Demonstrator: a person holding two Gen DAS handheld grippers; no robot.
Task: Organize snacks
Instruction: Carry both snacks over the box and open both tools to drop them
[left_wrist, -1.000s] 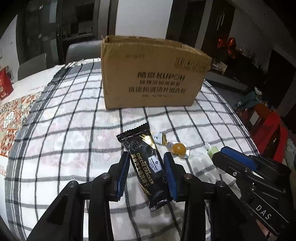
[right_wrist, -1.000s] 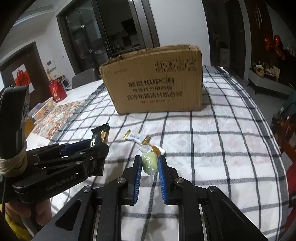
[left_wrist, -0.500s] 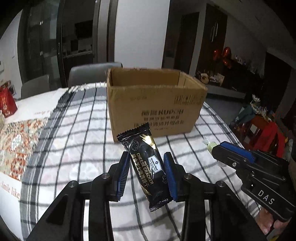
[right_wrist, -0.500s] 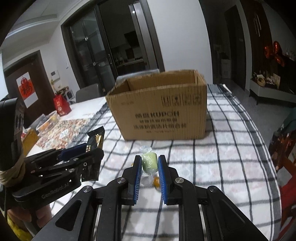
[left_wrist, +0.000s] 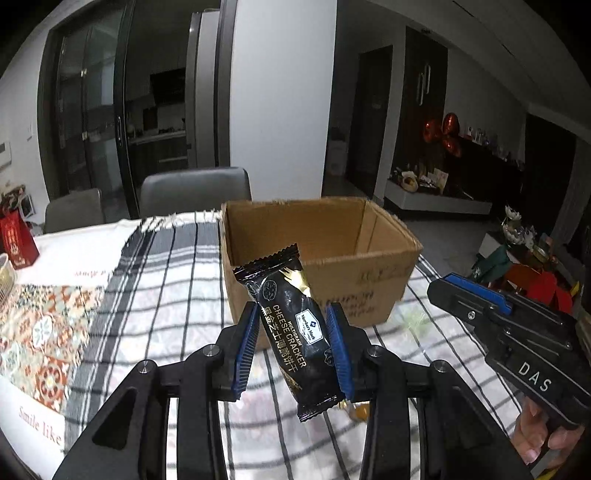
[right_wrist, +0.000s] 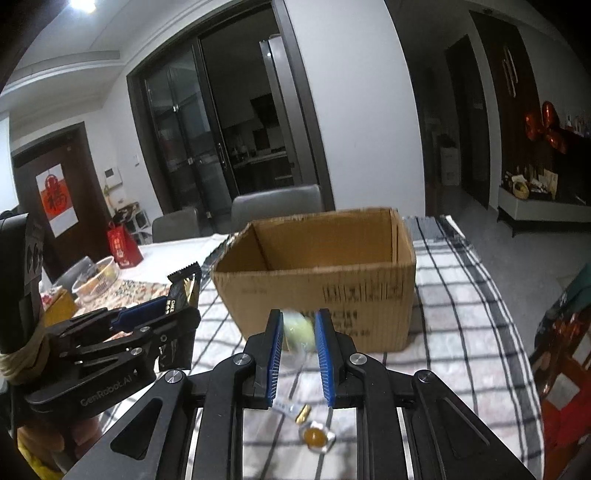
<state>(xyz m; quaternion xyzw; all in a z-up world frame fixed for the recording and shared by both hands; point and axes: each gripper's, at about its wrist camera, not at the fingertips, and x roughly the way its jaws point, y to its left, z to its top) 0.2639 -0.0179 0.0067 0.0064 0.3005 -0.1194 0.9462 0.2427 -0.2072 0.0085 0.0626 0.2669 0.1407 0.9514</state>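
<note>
My left gripper (left_wrist: 293, 345) is shut on a black cheese cracker packet (left_wrist: 291, 325) and holds it in the air in front of an open cardboard box (left_wrist: 317, 266). My right gripper (right_wrist: 298, 347) is shut on a pale green wrapped candy (right_wrist: 298, 328), also lifted, just short of the box (right_wrist: 317, 284). The box looks empty as far as its inside shows. An orange wrapped candy (right_wrist: 317, 435) and a small gold-ended candy (right_wrist: 301, 410) lie on the checked cloth below. The left gripper (right_wrist: 162, 321) shows in the right wrist view, the right one (left_wrist: 454, 291) in the left wrist view.
The table has a black-and-white checked cloth (left_wrist: 155, 295) and a patterned mat (left_wrist: 40, 332) at the left. A red bag (right_wrist: 123, 243) and bowls (right_wrist: 98, 275) stand at the far left. Grey chairs (left_wrist: 194, 194) stand behind the table.
Both grippers have risen from the table with their snacks and moved toward the box, whose open top now shows. The two loose candies stay on the cloth.
</note>
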